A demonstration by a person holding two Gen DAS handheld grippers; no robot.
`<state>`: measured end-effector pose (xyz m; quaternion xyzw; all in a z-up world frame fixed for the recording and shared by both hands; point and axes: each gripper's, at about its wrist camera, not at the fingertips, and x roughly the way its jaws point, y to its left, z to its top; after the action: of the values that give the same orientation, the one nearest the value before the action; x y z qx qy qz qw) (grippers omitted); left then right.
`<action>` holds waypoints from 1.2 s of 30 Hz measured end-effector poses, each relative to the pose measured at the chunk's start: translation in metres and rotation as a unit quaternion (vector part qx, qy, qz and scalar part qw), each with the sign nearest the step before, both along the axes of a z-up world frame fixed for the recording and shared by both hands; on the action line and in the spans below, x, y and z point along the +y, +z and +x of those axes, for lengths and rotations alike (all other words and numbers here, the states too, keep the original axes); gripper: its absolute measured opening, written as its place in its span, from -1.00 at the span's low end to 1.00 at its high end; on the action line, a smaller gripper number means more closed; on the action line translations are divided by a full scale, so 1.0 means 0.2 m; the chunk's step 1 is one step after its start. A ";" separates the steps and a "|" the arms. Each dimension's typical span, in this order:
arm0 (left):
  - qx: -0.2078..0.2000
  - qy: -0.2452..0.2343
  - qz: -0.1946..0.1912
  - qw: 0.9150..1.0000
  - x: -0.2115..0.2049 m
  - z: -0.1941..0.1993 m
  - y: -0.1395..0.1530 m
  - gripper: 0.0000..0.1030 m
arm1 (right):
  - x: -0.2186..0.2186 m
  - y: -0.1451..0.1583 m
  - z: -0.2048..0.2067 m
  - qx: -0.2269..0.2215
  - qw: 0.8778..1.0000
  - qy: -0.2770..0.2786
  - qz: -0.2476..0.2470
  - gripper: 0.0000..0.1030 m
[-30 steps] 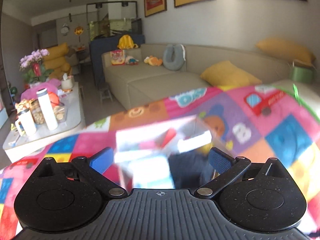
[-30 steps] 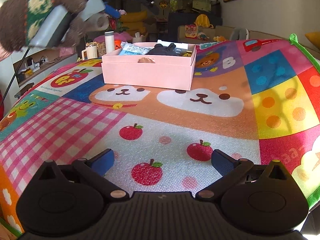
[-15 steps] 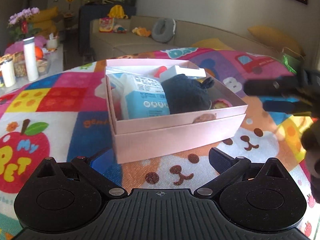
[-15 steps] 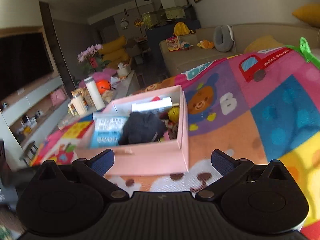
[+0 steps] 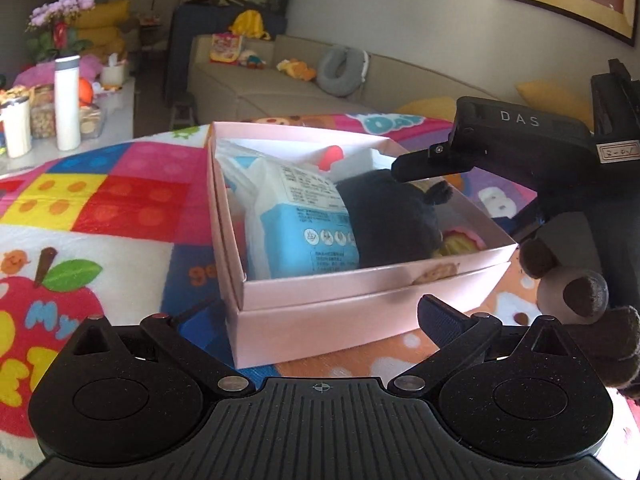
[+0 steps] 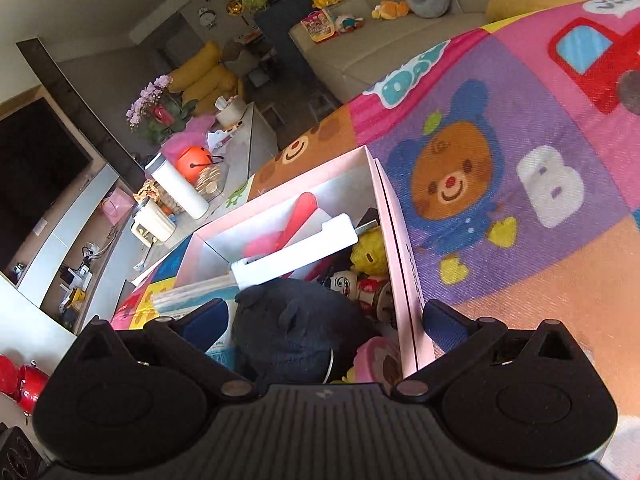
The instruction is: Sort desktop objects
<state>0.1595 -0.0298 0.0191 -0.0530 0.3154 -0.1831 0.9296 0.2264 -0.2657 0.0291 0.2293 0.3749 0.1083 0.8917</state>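
Note:
A pink box (image 5: 360, 320) sits on the colourful play mat (image 5: 120, 208). Inside lie a blue-and-white packet (image 5: 308, 224), a black plush item (image 5: 388, 220), a white oblong case (image 6: 296, 248), a red piece (image 6: 288, 224) and small toys (image 6: 370, 252). My left gripper (image 5: 316, 320) is open, level with the box's near wall, holding nothing. My right gripper (image 6: 326, 322) hangs open over the box, above the black plush (image 6: 296, 328). One of its fingers (image 6: 444, 324) is outside the box's right wall. In the left wrist view the right gripper (image 5: 424, 168) reaches in from the right, held by a brown knitted glove (image 5: 572, 292).
Beyond the mat's far edge stand a low table with white bottles (image 5: 66, 100), jars and flowers (image 5: 60, 24), and a beige sofa (image 5: 280, 88) with cushions and toys. Open mat lies right of the box (image 6: 520, 180) and left of it (image 5: 80, 272).
My right gripper rose and came forward from the mat in front of the box to hang over it, tilted down. My left gripper drew in close to the box's near wall.

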 end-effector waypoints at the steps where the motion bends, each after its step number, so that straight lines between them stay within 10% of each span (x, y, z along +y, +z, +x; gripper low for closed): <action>1: 0.005 0.011 -0.001 1.000 0.01 0.03 0.00 1.00 | 0.03 0.00 0.03 0.000 1.000 0.004 -0.002 1.00; 12: 0.038 0.102 0.037 0.993 -0.07 -0.22 -0.03 1.00 | 0.02 0.05 -0.42 -0.085 0.988 0.005 -0.128 1.00; 18: 0.020 0.170 0.070 0.983 -0.15 -0.28 -0.05 1.00 | 0.06 -0.17 -0.53 -0.020 0.968 0.032 -0.249 1.00; 36: 0.022 0.181 0.112 0.977 -0.19 -0.29 -0.07 1.00 | -0.06 -0.20 -0.59 -0.068 0.965 0.056 -0.247 1.00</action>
<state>0.1007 -0.0671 0.0053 -0.0087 0.3398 0.0255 0.9401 0.1083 -0.2776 -0.0116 -0.0274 0.3411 0.0773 0.9364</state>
